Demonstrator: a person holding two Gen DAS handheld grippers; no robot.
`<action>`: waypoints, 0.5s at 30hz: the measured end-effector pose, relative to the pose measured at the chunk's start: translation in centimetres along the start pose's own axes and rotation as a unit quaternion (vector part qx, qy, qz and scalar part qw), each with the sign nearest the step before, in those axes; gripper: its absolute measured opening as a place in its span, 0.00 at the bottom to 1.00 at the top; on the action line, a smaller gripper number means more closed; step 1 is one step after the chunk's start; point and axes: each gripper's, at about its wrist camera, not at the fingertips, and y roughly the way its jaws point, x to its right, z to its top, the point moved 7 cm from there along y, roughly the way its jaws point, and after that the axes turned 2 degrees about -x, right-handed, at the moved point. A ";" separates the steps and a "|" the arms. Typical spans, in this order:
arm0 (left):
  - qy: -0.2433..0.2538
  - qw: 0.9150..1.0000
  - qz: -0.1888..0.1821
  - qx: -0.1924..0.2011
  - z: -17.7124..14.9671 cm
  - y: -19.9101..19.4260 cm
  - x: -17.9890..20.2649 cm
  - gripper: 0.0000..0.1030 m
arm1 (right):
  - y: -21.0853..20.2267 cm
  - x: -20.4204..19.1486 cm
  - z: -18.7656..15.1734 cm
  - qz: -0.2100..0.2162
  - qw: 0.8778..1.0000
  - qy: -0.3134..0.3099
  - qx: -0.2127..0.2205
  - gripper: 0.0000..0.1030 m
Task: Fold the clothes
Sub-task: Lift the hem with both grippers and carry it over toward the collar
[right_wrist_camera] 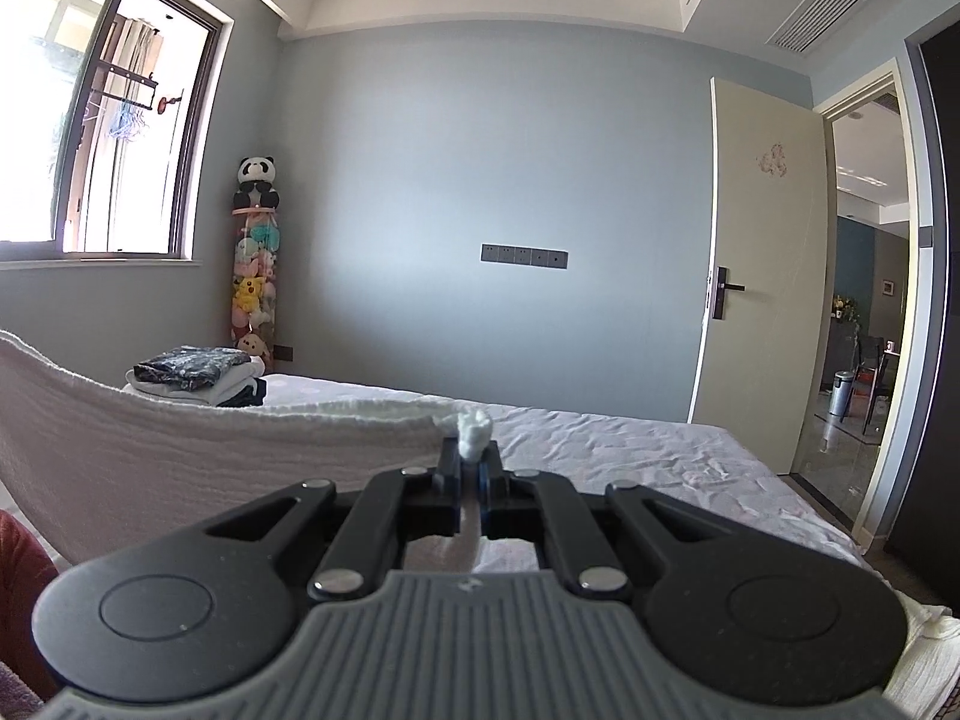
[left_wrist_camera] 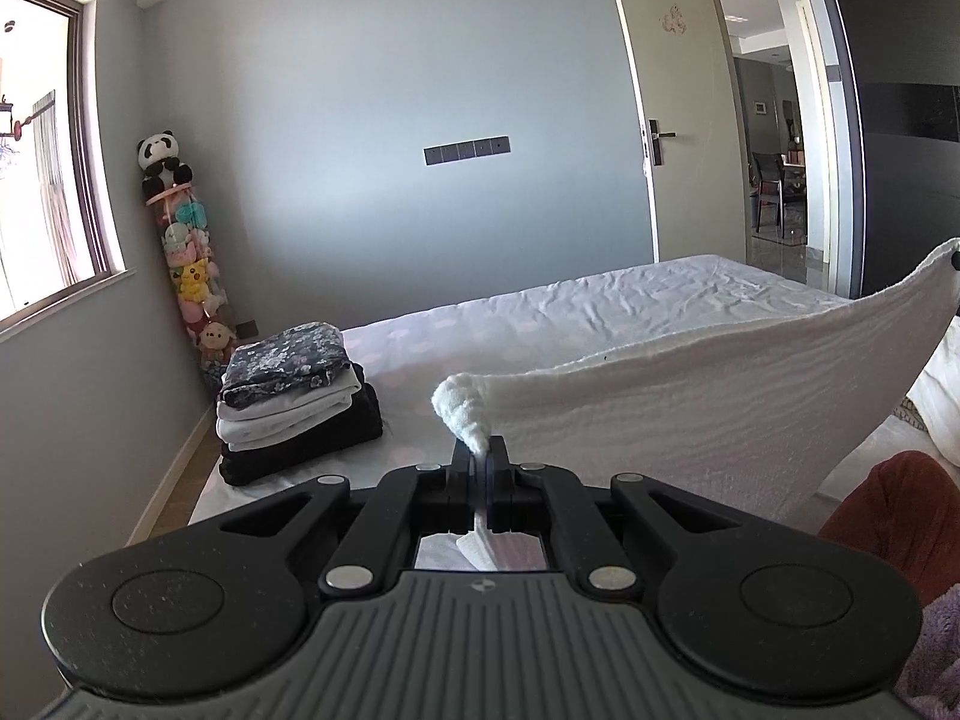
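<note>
White cloth up off the bed, a corner in each gripper.

L gripper (left_wrist_camera: 482, 456) has its jaws pinched on one corner of the cloth (left_wrist_camera: 690, 408), a tuft poking out just past the tips; R gripper (right_wrist_camera: 471, 461) same deal w/ the other corner. Cloth hangs stretched between the two, sagging in the middle, above the bed (left_wrist_camera: 600, 306). Looks light, soft, textured weave — limp, so it'll droop w/o tension; grip isn't likely to slip. Corners are the right hold. Folded stack (left_wrist_camera: 297, 402) sits ahead-left of the L jaws.
</note>
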 end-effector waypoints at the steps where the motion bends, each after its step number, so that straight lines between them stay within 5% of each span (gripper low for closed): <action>1: 0.004 1.000 0.001 -0.003 0.1 0.5 0.0 0.04 | 0.6 0.0 -0.2 -0.001 1.000 0.003 -0.005 0.06; 15: 0.020 0.999 0.004 -0.044 -0.3 6.7 -0.5 0.04 | 8.0 0.5 -2.2 -0.014 0.999 0.008 -0.052 0.06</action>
